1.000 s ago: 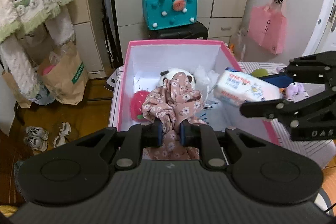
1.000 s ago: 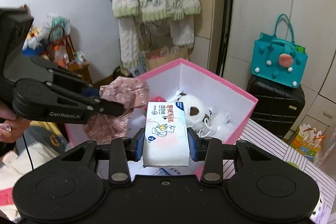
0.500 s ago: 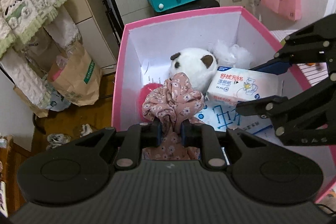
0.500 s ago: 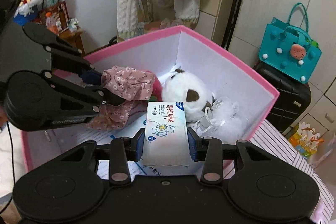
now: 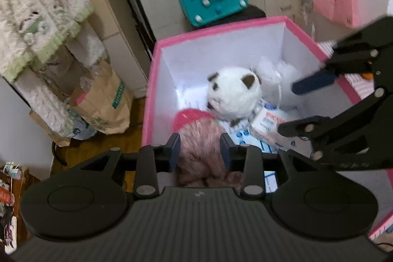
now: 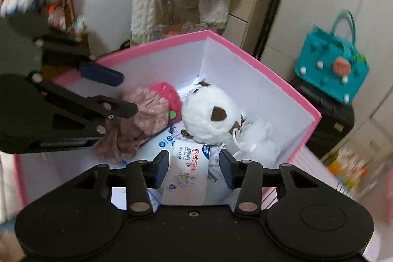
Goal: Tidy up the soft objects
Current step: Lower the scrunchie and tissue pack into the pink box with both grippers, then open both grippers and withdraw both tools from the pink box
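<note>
Pink cloth (image 5: 200, 154) lies bunched at the left of the box (image 5: 221, 27), between the pads of my left gripper (image 5: 200, 151), whose jaws have just been opening and no longer pinch it; beside it sit a red plush (image 6: 167, 92) and a white toy (image 6: 211, 114); my right gripper (image 6: 194, 167) has just been opening too, the wipes pack (image 6: 189, 171) loose between its parted jaws on the box floor.
</note>
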Demonstrator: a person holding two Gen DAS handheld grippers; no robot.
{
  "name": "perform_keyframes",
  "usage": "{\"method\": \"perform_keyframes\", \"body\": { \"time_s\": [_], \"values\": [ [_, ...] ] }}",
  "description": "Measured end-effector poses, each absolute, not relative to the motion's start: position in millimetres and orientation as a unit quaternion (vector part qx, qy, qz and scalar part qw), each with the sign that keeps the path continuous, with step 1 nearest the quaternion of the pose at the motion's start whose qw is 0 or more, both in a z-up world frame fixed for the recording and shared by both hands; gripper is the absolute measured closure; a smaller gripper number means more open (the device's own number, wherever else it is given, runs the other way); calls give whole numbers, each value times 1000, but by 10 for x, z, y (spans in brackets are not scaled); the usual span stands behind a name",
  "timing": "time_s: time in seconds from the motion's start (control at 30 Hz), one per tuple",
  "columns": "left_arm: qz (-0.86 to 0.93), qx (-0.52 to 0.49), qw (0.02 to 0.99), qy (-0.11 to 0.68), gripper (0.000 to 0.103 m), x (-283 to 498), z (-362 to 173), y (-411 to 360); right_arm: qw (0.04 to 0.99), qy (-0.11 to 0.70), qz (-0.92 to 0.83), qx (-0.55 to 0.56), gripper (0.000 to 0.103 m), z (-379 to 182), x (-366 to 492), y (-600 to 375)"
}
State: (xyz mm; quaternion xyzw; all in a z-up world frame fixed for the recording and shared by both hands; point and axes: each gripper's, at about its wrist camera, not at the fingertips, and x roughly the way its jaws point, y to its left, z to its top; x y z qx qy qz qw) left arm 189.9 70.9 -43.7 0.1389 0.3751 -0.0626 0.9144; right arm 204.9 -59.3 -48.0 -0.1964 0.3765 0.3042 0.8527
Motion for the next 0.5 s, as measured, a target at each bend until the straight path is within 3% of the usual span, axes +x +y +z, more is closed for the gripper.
{"method": "perform_keyframes", "body": {
  "time_s": [0.5],
  "values": [
    [-101, 152, 922, 342, 48, 1296, 69, 701, 856, 375, 343, -95, 53, 58, 1542, -1071]
  ]
}}
